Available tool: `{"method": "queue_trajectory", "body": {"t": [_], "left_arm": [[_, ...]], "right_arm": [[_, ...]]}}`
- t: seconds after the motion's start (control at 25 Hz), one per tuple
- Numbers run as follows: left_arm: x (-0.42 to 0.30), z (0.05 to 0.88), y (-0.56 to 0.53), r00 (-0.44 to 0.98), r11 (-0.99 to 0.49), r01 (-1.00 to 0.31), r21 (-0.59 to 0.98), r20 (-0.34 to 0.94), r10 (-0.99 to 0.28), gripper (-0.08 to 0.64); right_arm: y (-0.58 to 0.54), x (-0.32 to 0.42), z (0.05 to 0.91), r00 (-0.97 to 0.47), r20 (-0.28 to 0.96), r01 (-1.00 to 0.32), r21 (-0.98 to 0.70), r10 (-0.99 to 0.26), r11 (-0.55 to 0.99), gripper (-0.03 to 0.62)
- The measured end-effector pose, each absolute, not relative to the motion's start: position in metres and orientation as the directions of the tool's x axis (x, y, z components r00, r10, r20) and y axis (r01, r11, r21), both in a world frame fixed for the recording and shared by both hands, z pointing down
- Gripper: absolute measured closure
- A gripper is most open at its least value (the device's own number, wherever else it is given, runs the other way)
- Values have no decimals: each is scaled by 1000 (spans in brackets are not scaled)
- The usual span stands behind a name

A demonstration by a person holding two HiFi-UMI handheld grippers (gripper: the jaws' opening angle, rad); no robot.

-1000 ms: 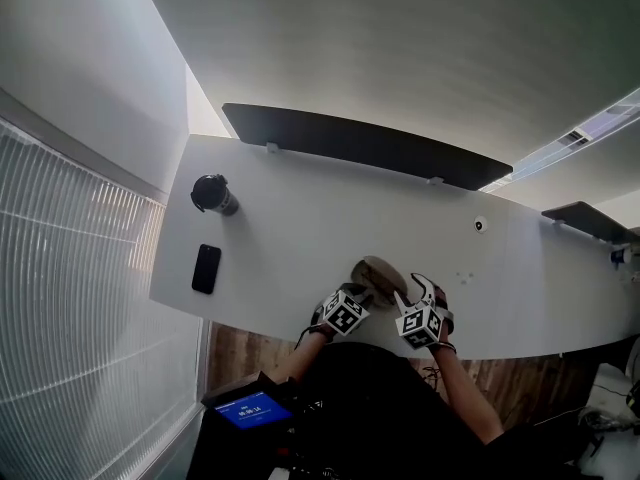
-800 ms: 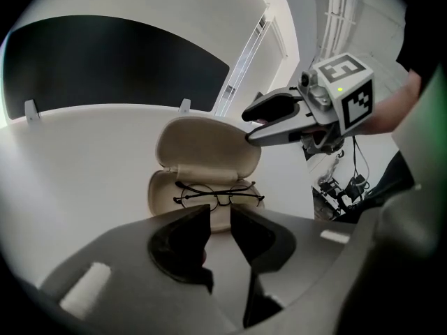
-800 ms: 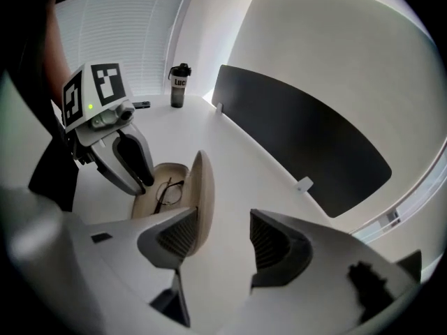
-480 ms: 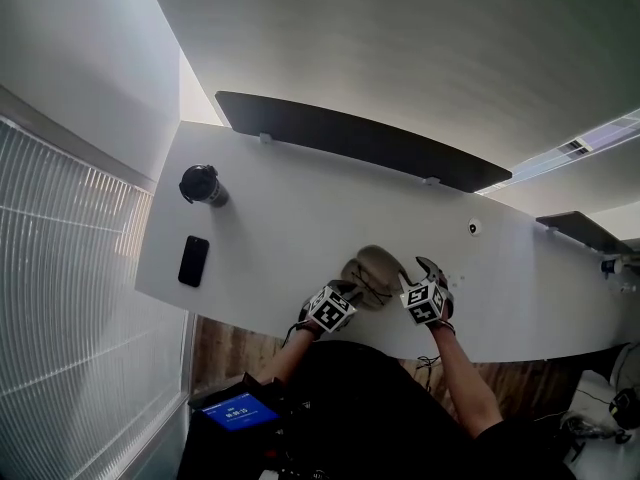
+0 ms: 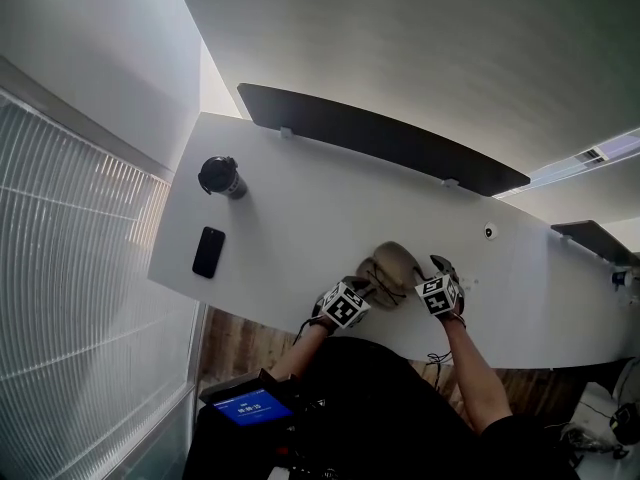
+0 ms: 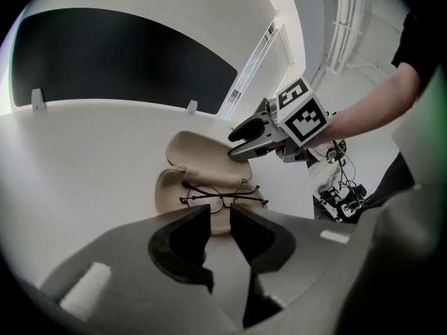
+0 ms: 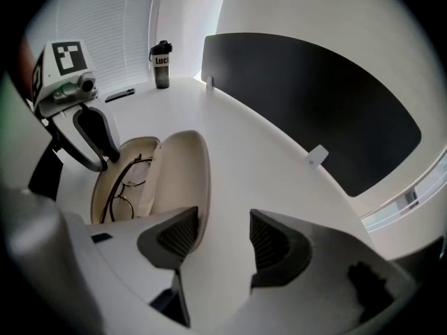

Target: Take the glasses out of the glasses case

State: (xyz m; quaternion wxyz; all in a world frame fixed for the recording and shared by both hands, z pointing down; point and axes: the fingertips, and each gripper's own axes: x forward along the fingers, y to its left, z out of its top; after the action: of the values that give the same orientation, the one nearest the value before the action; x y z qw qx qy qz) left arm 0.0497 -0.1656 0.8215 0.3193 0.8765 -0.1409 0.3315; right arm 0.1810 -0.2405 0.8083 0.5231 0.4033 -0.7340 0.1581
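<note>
A beige glasses case (image 5: 392,264) lies open near the white table's (image 5: 300,198) front edge. Its lid (image 6: 204,151) stands raised behind the base (image 7: 105,187). Thin dark-framed glasses (image 6: 223,199) rest folded in the base and also show in the right gripper view (image 7: 120,192). My left gripper (image 6: 220,230) points at the case's near side, just short of the glasses. Its jaws have just been closing and stand a little apart with nothing between them. My right gripper (image 7: 222,237) is open at the lid's right edge, one finger (image 7: 171,234) beside the lid, over bare table.
A black bottle (image 5: 222,176) and a black phone (image 5: 208,252) sit at the table's far left. A dark divider panel (image 5: 380,140) runs along the back edge. A small white round item (image 5: 489,231) lies to the right.
My right gripper has come down and in toward the right side of the case's lid. The left gripper has stayed at the case's near side.
</note>
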Motion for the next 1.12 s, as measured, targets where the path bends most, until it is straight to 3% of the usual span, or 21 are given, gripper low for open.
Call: {"method": "queue_trajectory", "body": {"t": [0.32,0.52,0.68,0.92,0.96,1.08,1.12], "left_arm": [[50,820,-167,742,-766,-450,459,669,-35,448],[47,821,-165,759,-762,-449,467,650,-49,448],[45,814,-170,770,-753,-448,482,636,-50,449],[45,812,-167,767,-747,-454,485,640,-50,453],[46,813,-167,768,-749,-452,485,638,-50,456],[49,817,-169,774,-750,-448,487,631,-53,459],[48,818,-168,776,-750,-447,489,629,-53,459]], "right_arm": [[-231,159,773,-165,845,-769,213,-509,603,351],[-218,99,710,-259,775,-708,254,-577,659,351],[-183,54,747,-372,869,-524,93,-326,847,351],[-169,52,804,-302,951,-459,-91,-58,884,356],[-169,54,808,-288,956,-455,-95,-45,886,367],[-175,58,818,-241,969,-453,-68,-49,889,522],[-175,55,822,-232,971,-452,-64,-48,890,522]]}}
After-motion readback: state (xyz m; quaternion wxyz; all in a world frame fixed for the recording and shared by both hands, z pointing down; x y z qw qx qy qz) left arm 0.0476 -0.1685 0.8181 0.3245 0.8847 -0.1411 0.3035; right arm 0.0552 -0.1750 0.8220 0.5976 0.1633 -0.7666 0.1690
